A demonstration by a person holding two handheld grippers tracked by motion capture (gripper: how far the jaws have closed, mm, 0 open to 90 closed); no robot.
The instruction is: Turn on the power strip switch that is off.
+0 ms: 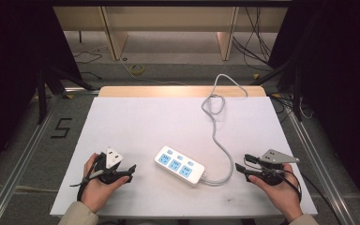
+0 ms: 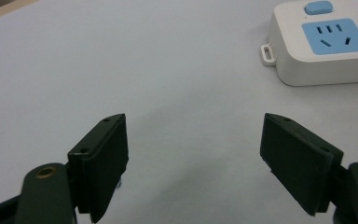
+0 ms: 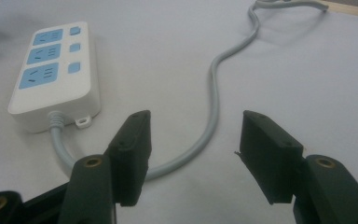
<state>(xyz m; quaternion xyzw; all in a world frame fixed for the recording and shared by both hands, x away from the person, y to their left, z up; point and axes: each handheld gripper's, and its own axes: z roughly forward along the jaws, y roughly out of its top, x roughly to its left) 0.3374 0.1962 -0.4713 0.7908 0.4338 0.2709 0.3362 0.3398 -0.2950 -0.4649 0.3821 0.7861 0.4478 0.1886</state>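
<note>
A white power strip (image 1: pixel 179 165) with three blue sockets and blue switches lies flat near the middle of the white table (image 1: pixel 145 122). Its grey cable (image 1: pixel 218 136) leaves the right end, curves up the table and loops past the far edge. My left gripper (image 1: pixel 132 170) rests at the front left, open and holding nothing, pointing toward the strip's left end (image 2: pixel 317 42). My right gripper (image 1: pixel 241 164) rests at the front right, open and holding nothing. It faces the strip's cable end (image 3: pixel 51 74), with the cable (image 3: pixel 205 135) running on the table just beyond its jaws.
The table's wooden far edge (image 1: pixel 183 91) meets a floor with loose cables and a yellow roll (image 1: pixel 137 69). Metal rails (image 1: pixel 23 154) run along both sides. Bare tabletop lies left of and behind the strip.
</note>
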